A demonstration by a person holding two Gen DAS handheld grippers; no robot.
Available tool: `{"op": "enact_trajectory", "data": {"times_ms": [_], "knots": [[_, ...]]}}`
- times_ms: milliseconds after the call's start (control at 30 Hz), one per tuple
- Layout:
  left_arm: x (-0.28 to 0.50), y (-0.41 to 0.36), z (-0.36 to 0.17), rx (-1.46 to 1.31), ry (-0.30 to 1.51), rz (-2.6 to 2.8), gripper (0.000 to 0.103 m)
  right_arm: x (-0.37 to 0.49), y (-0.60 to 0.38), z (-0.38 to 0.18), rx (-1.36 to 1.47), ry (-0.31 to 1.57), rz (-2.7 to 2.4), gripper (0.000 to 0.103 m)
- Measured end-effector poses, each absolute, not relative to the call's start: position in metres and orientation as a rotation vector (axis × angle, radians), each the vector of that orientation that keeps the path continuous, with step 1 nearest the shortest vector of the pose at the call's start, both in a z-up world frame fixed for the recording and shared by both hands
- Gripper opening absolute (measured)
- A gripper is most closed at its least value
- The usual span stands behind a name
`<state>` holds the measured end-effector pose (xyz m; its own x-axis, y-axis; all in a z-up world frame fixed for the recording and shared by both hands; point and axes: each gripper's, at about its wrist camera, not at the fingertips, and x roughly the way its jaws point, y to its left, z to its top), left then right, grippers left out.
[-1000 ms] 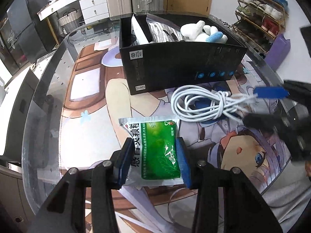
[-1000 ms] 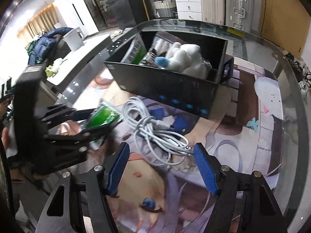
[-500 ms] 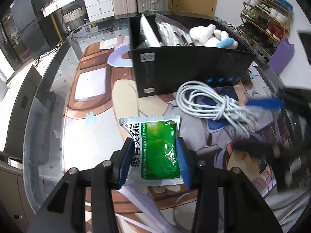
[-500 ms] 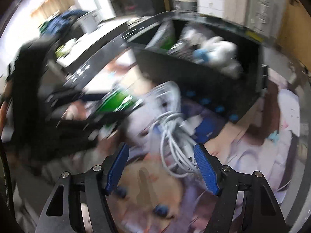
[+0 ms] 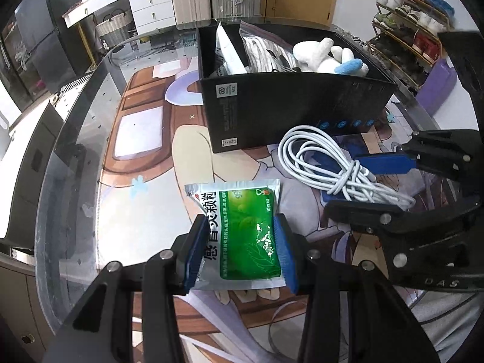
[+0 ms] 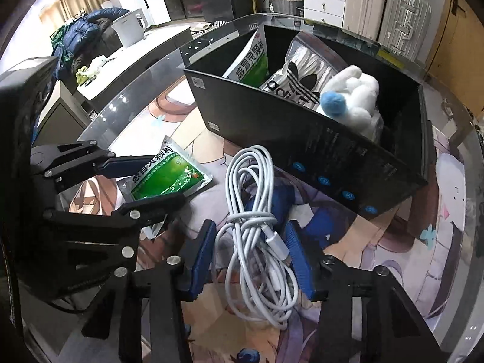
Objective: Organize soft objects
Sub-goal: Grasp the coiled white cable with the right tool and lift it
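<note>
black box (image 5: 290,106) walls off far side; open top | cable coil (image 6: 257,211) just before it

Left gripper (image 5: 240,249) clamps flat at both sides; right gripper (image 6: 254,258) stands parted, low.

Bright, sharp fisheye frames; glare on glass

Beside the black box (image 5: 290,112): a white cable (image 6: 257,211), a green-and-silver sachet (image 5: 242,239). Inside it, a white plush (image 6: 357,96) with a blue pompom. Blue finger pads (image 6: 201,260).
</note>
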<state>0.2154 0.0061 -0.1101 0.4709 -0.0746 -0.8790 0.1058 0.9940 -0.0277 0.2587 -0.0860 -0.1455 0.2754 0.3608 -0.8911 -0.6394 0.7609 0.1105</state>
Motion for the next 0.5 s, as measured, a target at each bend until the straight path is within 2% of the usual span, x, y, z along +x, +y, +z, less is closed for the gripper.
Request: {"op": "enact_trajectory", "data": {"times_ms": [33,367,433,500], "knots": [[0.215,0.005,-0.11,0.036,1.074,-0.112,0.043,0.256,-0.09,-0.143,-0.288,1.101,0.685,0.04],[0.211,-0.02,-0.109,0.103,1.075,-0.202,0.043,0.235,-0.134,-0.138,-0.235,1.141,0.652,0.041],[0.21,-0.023,-0.108,0.11,1.076,-0.205,0.047,0.232,-0.131,-0.14,-0.254,1.15,0.668,0.046],[0.209,-0.02,-0.109,0.083,1.086,-0.205,0.061,0.23,-0.129,-0.139,-0.285,1.143,0.659,0.049]]}}
